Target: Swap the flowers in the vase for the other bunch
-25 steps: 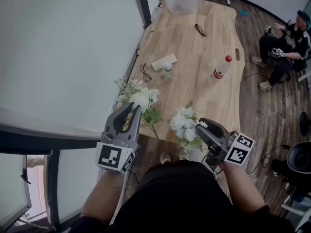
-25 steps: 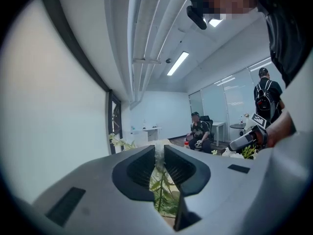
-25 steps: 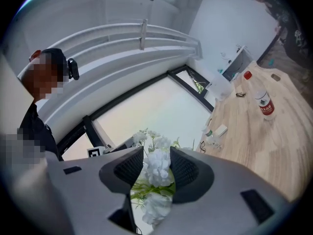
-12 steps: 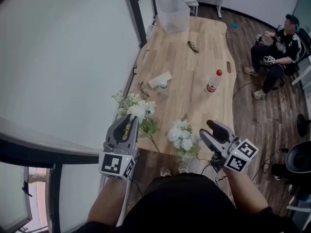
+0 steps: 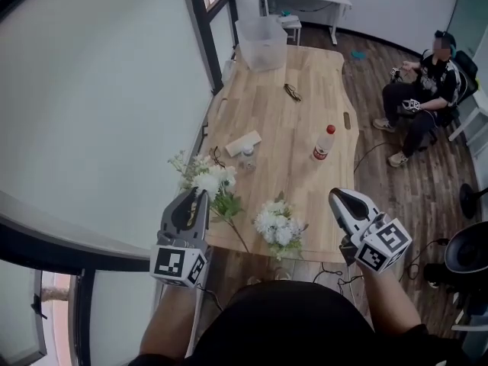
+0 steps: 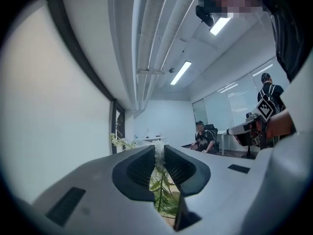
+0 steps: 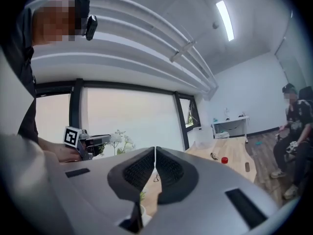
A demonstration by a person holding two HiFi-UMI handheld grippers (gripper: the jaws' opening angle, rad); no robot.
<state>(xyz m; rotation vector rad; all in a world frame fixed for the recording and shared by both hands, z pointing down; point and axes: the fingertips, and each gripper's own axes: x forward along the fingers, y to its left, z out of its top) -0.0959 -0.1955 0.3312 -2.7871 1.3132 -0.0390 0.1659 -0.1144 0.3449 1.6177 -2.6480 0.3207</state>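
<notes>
**Left tool holds bunch, right empty**

The left tool (image 5: 197,197) is clamped on the stem of a white flower bunch (image 5: 207,180), just left of the second bunch (image 5: 276,223), which stands at the near edge of the surface (image 5: 282,120). The right tool (image 5: 336,196), right of that second bunch, has just been closing, with nothing between its jaws. A red-capped bottle (image 5: 324,142) stands beyond the second bunch. Only the left gripper view shows the stem pinched.
</notes>
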